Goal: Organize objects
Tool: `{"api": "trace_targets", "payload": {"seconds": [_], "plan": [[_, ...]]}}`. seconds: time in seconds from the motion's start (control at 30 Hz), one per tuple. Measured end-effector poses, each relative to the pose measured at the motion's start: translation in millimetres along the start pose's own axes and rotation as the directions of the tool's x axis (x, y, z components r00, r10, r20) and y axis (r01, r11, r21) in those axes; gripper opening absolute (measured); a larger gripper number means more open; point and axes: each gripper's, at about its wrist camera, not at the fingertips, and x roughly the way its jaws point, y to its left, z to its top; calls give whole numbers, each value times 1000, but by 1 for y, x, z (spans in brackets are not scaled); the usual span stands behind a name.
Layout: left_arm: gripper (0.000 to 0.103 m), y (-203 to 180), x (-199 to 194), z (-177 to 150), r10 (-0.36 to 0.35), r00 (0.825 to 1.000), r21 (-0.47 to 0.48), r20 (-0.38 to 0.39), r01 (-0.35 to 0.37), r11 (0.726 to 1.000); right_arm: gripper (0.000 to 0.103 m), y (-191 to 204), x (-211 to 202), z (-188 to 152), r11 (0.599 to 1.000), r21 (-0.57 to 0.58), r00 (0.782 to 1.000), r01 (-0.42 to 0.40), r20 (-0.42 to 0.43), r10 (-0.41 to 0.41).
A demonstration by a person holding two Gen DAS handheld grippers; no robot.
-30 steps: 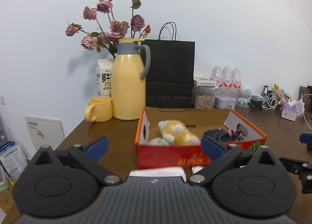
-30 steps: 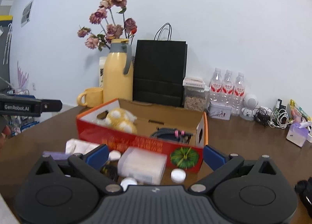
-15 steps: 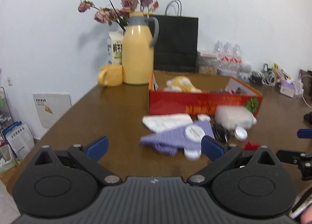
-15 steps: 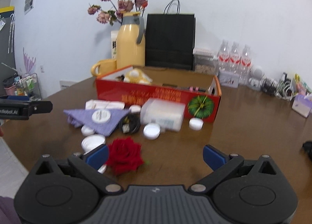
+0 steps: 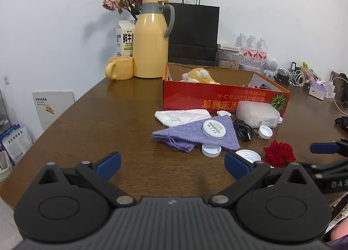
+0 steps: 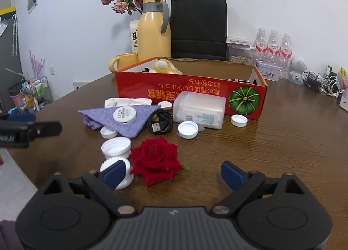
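Note:
A red cardboard box [image 5: 217, 101] [image 6: 191, 93] holds a yellow plush toy [image 5: 199, 76]. In front of it lie a purple cloth [image 5: 191, 133] [image 6: 134, 119] with a white disc [image 6: 124, 114] on it, a white cloth [image 5: 182, 116], a black USB cable [image 6: 159, 122], a clear plastic box [image 6: 201, 109], several white caps and a red rose [image 6: 156, 158] [image 5: 279, 155]. My right gripper [image 6: 173, 175] is closing, with the rose between its fingers near the left one, untouched. My left gripper [image 5: 173, 164] stands open over bare table.
A yellow jug [image 5: 151, 43], yellow mug [image 5: 119, 70], milk carton and flowers stand at the back left. A black paper bag [image 5: 193, 32], water bottles [image 6: 273, 47] and tangled cables [image 6: 322, 82] line the wall. The table edge runs along the left.
Both grippers have drawn back from the box and sunk toward the table, bringing the loose items into view. The right gripper now frames the rose, and its fingers stand slightly closer together.

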Motion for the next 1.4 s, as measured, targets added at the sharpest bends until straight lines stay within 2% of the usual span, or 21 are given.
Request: {"api": "trace_targets", "payload": {"seconds": [0.1,0.17,0.2,0.3,0.47,0.83,0.97,1.17,1.23,1.3,1.4], "plan": [[103,0,2,-1,-2,1000,-2,-5,2,1000,88,-1,9,5,999,24,1000,-27,-1,27],[103,0,3,-1,-4,1000,-5,-8,4,1000,76,-3,17,8,998,41,999,-41,-9,41],[103,0,3,-1,-5,1000,-7,-9,5,1000,74,-4,21,9,998,52,999,-44,-16,45],[103,0,5,-1,-7,1000,-9,-13,7,1000,46,-7,30,10,994,80,997,-74,-31,76],[103,-7,8,-1,-23,1000,-1,-19,23,1000,35,-8,26,9,994,79,997,-77,-1,78],[103,-39,22,-7,-130,989,34,-66,132,991,31,-13,-5,2,1000,27,997,2,76,-4],[103,-50,30,-11,-163,982,30,-95,167,986,31,-20,-9,-2,999,43,998,0,69,-3],[103,-72,34,-15,-195,975,75,-111,204,976,31,-25,-12,-5,999,43,997,4,78,-8],[97,-79,36,-16,-196,973,92,-120,208,974,31,-25,-12,-6,999,41,997,4,81,-7],[84,-87,38,-17,-188,973,117,-134,204,972,31,-26,-12,-6,999,43,997,3,81,-6],[70,-99,41,-19,-179,970,156,-162,204,966,31,-29,-11,-8,999,51,997,2,79,-6]]}}
